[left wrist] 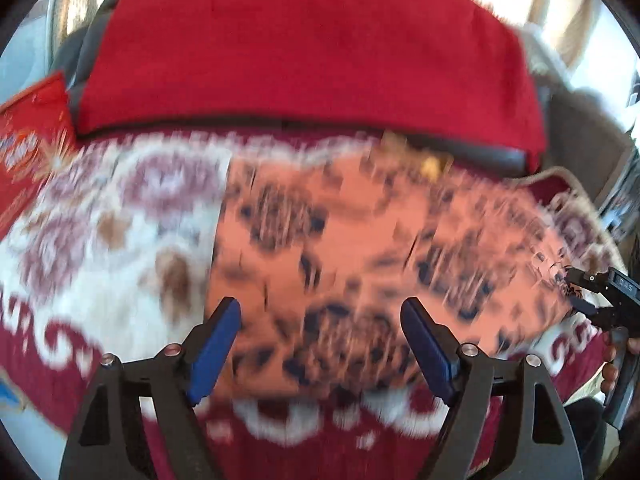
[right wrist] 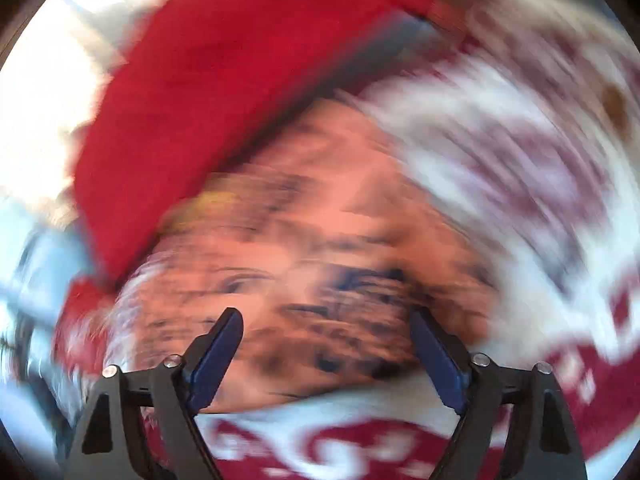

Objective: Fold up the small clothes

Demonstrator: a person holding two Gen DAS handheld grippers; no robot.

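Grippers first: the left gripper point(left wrist: 320, 344) tilts steeply downward over the cloth, its two blue-padded fingers point(left wrist: 216, 354) spread wide apart with nothing between them; the pads sit above the fabric and pinch none of it. At the right edge of the left wrist view the right gripper point(left wrist: 582, 290) comes in from the side, held by a hand point(left wrist: 618, 364) whose fingers wrap its dark handle, its black tips reaching toward the right end of the garment; whether they touch it cannot be told there. In its own view the right gripper point(right wrist: 324, 348) also angles downward with its jaws wide apart and empty, the blue pads point(right wrist: 218, 360) clear of the cloth.

The small garment point(left wrist: 352, 248) is a salmon-pink piece printed with dark brown and navy blotches. It lies flat on a patterned blanket point(left wrist: 100, 240) of maroon and white, a straight edge on its left side and another along its near side. A small yellow patch point(left wrist: 432, 166) shows at its far edge. In the right wrist view the garment point(right wrist: 320, 240) fills the middle, heavily smeared by blur, so its folds cannot be read. Beyond it, at the far side, lies a plain red cloth point(left wrist: 304, 48) over a dark grey edge, and a red printed package point(left wrist: 32, 136) sits at the far left.
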